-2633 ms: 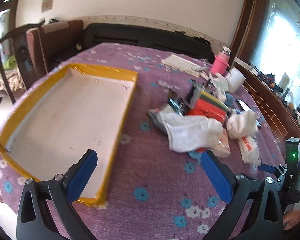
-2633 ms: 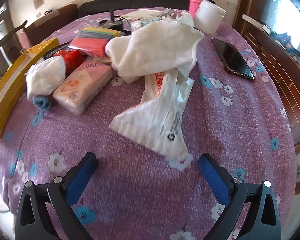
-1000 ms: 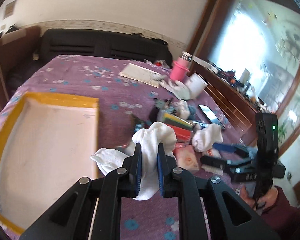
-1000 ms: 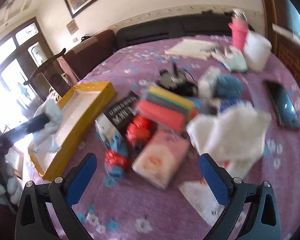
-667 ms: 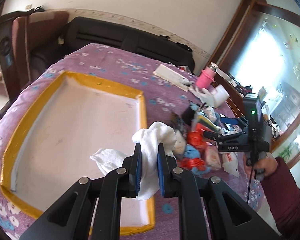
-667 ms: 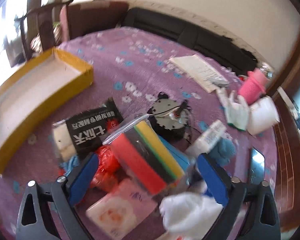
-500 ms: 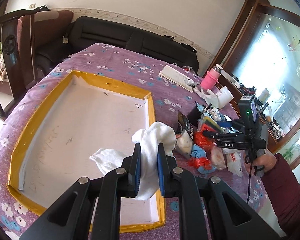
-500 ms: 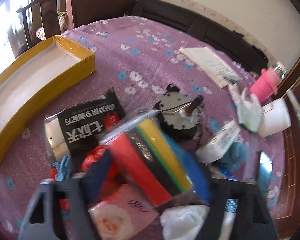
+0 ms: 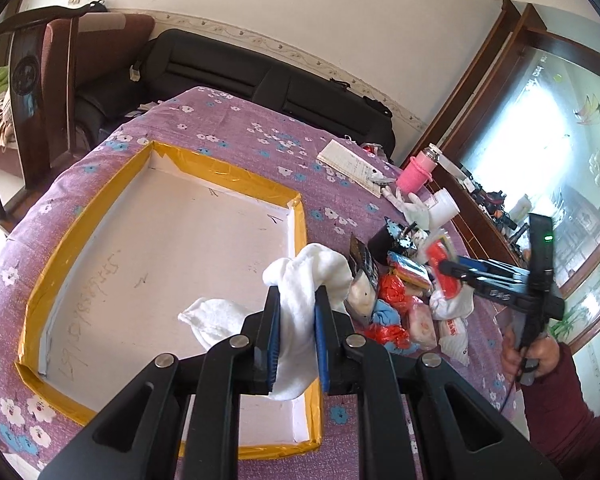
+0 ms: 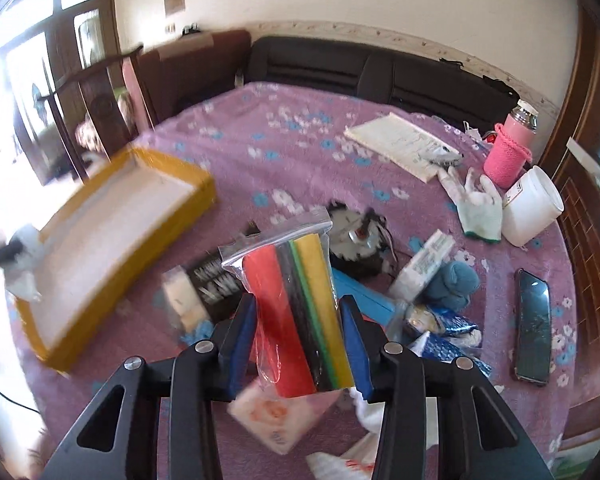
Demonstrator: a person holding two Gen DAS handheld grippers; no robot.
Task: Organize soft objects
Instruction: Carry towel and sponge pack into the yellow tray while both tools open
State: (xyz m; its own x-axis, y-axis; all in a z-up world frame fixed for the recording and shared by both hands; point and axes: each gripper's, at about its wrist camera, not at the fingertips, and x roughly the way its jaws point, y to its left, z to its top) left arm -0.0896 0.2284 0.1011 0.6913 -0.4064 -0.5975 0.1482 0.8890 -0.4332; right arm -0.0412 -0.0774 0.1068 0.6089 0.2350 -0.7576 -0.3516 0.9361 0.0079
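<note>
My left gripper point(image 9: 297, 298) is shut on a white cloth point(image 9: 312, 268), which hangs over the near right corner of the yellow-rimmed white tray point(image 9: 228, 174). The tray's floor is bare. In the right wrist view my right gripper point(image 10: 298, 336) has its jaws closing, and both blue pads press on a clear bag of coloured sponges point(image 10: 292, 280). The bag stands upright, raised above the pile of things on the purple flowered tablecloth point(image 10: 300, 128). The tray point(image 10: 168, 164) lies to the left of it, blurred.
Under and around the bag lie a black packet point(image 10: 216, 284), a pink tissue pack point(image 10: 276, 416), a blue cloth point(image 10: 454, 284) and white cloths. Farther right are a phone point(image 10: 534, 320), a white tub point(image 10: 530, 212), a work glove point(image 10: 478, 208) and a pink bottle point(image 10: 508, 156). A wooden chair point(image 9: 40, 80) stands left of the table.
My left gripper carried the white cloth from the pile over to the tray. My right gripper swung to the sponge bag, closed from wide open onto it and raised it.
</note>
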